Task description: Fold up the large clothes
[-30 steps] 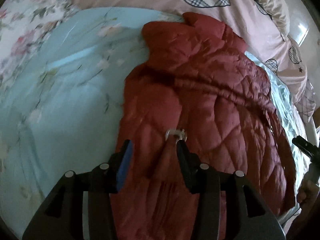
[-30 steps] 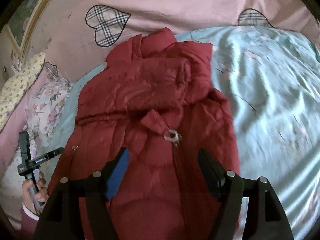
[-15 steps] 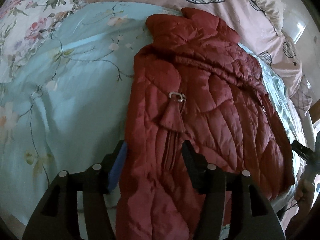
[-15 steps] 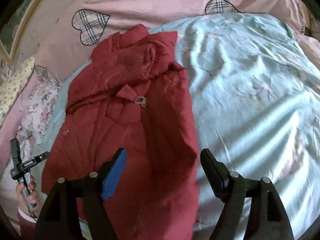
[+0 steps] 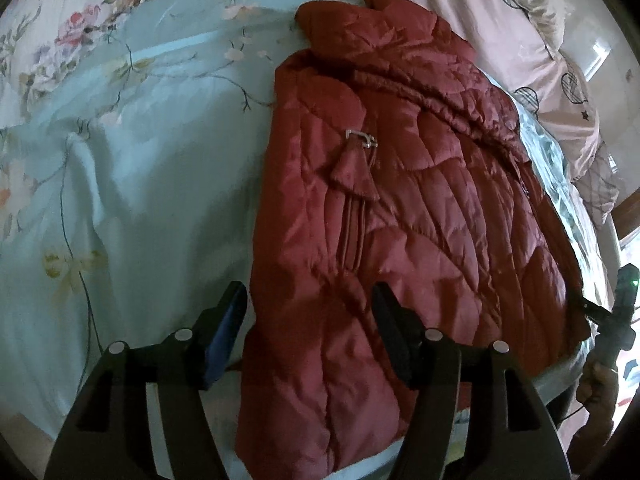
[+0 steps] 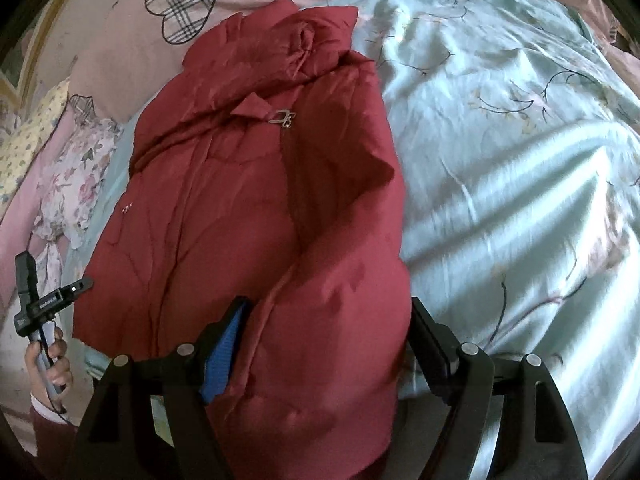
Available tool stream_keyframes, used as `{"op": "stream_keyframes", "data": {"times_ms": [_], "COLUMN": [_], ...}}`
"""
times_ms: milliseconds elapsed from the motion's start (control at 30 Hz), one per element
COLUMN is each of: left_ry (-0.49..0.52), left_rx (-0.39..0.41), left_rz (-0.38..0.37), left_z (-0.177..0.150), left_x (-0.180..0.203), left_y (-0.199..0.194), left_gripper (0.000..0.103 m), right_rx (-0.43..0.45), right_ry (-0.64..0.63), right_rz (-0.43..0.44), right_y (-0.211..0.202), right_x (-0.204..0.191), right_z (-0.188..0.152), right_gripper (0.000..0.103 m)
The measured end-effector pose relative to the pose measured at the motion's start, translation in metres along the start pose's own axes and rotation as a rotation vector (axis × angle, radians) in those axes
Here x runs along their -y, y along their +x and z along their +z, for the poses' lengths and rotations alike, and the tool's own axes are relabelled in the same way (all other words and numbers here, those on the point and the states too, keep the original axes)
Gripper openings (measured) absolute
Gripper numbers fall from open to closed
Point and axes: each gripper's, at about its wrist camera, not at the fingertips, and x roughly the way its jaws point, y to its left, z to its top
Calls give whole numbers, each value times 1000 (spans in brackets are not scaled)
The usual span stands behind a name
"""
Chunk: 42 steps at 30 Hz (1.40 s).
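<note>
In the left wrist view, a floral pillow (image 5: 68, 20) filled the upper left corner, with a pale blue floral sheet (image 5: 132, 184) spreading across the left half of the bed. The left claw (image 5: 310, 328) sat at the bottom centre, its jaws opening; the coat's lower left edge lay between them, but the pads were not pressing on it. The red quilted coat (image 5: 420, 208) lay flat down the middle of the frame, collar at the top centre, hem running off the bottom. Its cloth was shiny, puffy and stitched in curved panels, with a sleeve folded across the upper body. A pointed tab with a metal buckle (image 5: 362, 138) lay at centre. A pink heart-print cover (image 5: 520, 40) ran along the upper right. The person's right hand (image 5: 600, 384) showed at the lower right edge.

In the right wrist view, the person's left hand (image 6: 52, 364) held a gripper handle at the lower left. The coat (image 6: 248, 208) covered the centre left, collar at the top, the buckle (image 6: 284, 118) above centre, and the right side folded over in a thick dark-shadowed roll. The right claw (image 6: 330, 330) at the bottom was spread wide astride that roll without pinching it. The sheet (image 6: 520, 160) filled the right half.
</note>
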Motion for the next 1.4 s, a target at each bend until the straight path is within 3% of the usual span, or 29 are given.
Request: {"op": "stream_keyframes", "data": {"times_ms": [233,633,700,767,800,867,967,1167,1400], "left_ry": [24,50,57,69,73,73,51,74,85], "left_rx": [-24,-37,-32,-27,-24,-18,-12,15,82], "left_rz": [-22,-55,-59,-70,-72,-83,-108,-116,-185], "left_z": [-15,-32,-33,-34,-34,-35,-36,-37,-25], "left_x": [1,6,8,11,12,11,8,10,9], "left_y": [-1,1,1,0,-1,-3,-6,-20,-52], "left_gripper": [64,64,64,63,58,37,24,19,16], "right_rx": [4,11,18,27,31,39,44,55,112], "right_ry": [20,53,47,35,30,26,24,-6,25], "right_rz": [9,47,44,54,55,69,96,150,320], "right_y": [-11,-9,-10,-12,-13,-16,-20,-32,-56], "right_x": [9,12,10,7,6,5,3,0,9], "right_z": [-13,-19,-20,-21,-22,-23,-24,-26,-24], "right_gripper": [55,57,53,43,41,35,31,27,25]}}
